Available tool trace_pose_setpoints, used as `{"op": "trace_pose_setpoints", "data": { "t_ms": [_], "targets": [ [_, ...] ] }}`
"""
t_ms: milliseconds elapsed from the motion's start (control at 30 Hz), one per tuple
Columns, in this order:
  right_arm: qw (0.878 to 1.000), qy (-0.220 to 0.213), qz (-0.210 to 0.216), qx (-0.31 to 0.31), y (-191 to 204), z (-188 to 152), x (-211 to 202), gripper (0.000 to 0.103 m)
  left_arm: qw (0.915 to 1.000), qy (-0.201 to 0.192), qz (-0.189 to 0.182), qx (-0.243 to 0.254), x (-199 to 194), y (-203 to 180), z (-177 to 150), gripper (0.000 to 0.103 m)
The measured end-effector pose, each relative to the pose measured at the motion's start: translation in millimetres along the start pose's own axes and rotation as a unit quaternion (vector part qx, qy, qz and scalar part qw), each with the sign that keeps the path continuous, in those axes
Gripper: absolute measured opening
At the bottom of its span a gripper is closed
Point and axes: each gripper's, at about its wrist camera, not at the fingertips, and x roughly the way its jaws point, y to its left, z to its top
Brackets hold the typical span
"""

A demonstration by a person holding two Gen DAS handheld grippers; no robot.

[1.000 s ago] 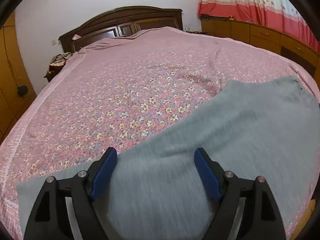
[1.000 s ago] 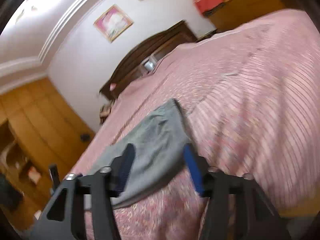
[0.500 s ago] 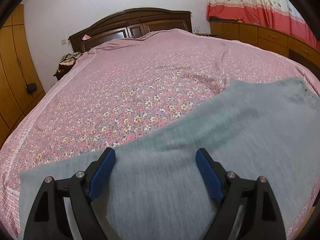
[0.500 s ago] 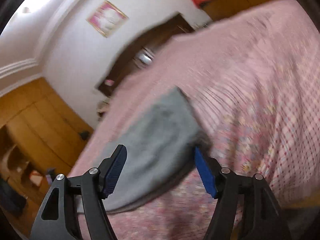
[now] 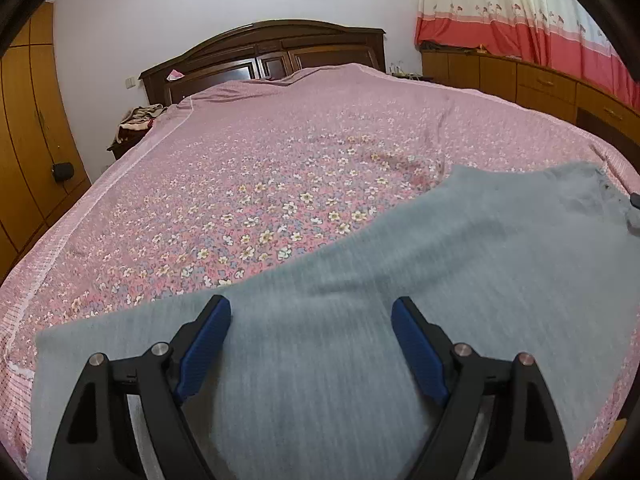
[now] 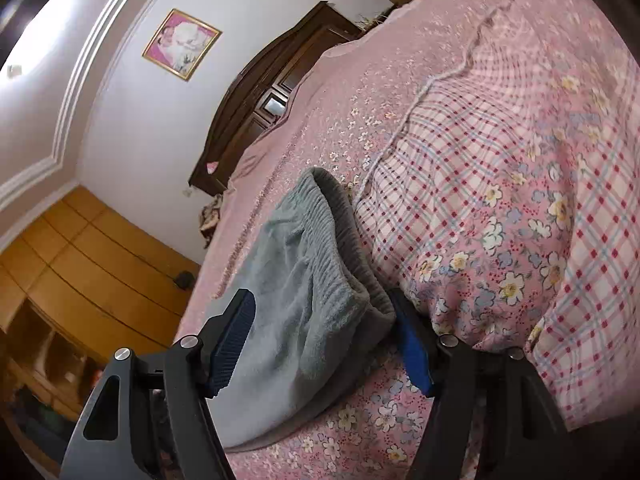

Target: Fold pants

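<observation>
Landmark: the bed (image 5: 248,184), under a pink flowered spread, with a dark wooden headboard (image 5: 264,52) at its far end.

Pants: grey pants (image 5: 360,340) lie flat along the foot edge of the bed, farthest from the headboard. They appear already doubled leg on leg, though I cannot confirm the layers.

Waistband: the ribbed elastic waistband (image 6: 340,240) sits at the right end of the foot edge, puckered and slightly raised off the spread.

Left gripper: the left gripper (image 5: 310,346) hovers over the leg part of the pants, jaws spread wide, nothing between them.

Right gripper: the right gripper (image 6: 324,340) is at the waistband corner, jaws apart, one blue pad above the cloth and the other low beside the band's edge. It straddles the corner without pinching it.

Handling: the fabric looks like a soft fleecy knit, light and limp. It will likely sag and drag on the spread rather than hold a shape, so one-point lifts would bunch it.

Where to grip: the thick elastic band should give the firmest hold, all layers together at its corner. The left side probably wants the matching edge or the cuff end.

Risk: catching the spread along with the cloth, or taking only the top layer.
</observation>
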Motion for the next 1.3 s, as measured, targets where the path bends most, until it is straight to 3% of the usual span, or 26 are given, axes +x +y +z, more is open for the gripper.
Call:
{"op": "trace_pose_setpoints", "data": {
  "t_ms": [67,167,300,600,633,667,700,767,900,1000,1167,1300],
  "targets": [
    [1.0,-0.013,0.02,0.02,-7,-3,-11,0.069,1.0,-0.002,-0.004,-0.002,-1,0,-1,0.086],
    [0.996,-0.033,0.042,0.073,-23,-11,-21,0.056,0.9999,-0.003,-0.009,-0.005,-3,1,-2,0.086],
    [0.989,-0.022,0.075,0.128,-43,-11,-20,0.048,1.0,-0.002,-0.006,-0.002,-2,-1,-1,0.086],
    [0.987,-0.017,0.079,0.139,-52,-4,-7,0.046,1.0,0.001,-0.008,-0.003,-1,-1,-2,0.086],
    [0.987,-0.018,0.078,0.142,-54,-4,-10,0.042,1.0,0.001,-0.009,-0.004,-2,-1,-2,0.086],
    [0.986,-0.019,0.074,0.146,-55,-13,-21,0.029,0.9999,0.001,-0.009,-0.004,-2,-1,-2,0.086],
    [0.985,-0.019,0.071,0.155,-60,-15,-26,0.024,0.9999,0.002,-0.01,-0.004,-2,0,-2,0.086],
    [0.984,-0.017,0.073,0.162,-69,-16,-29,0.021,0.9999,0.002,-0.012,-0.005,-3,0,-2,0.086],
    [0.994,-0.017,0.027,0.105,-45,-8,-37,0.02,0.9997,-0.004,-0.025,-0.007,-9,-1,-1,0.086],
    [0.999,-0.019,-0.043,0.017,-7,1,-42,0.019,0.9989,-0.008,-0.047,-0.003,-18,-2,1,0.086],
    [0.983,-0.03,-0.141,-0.113,61,0,-46,0.019,0.9977,-0.042,-0.053,0.01,-47,4,6,0.086],
    [0.969,-0.041,-0.166,-0.177,103,-5,-46,0.019,0.9964,-0.069,-0.048,-0.009,-74,26,5,0.086]
  ]
}}
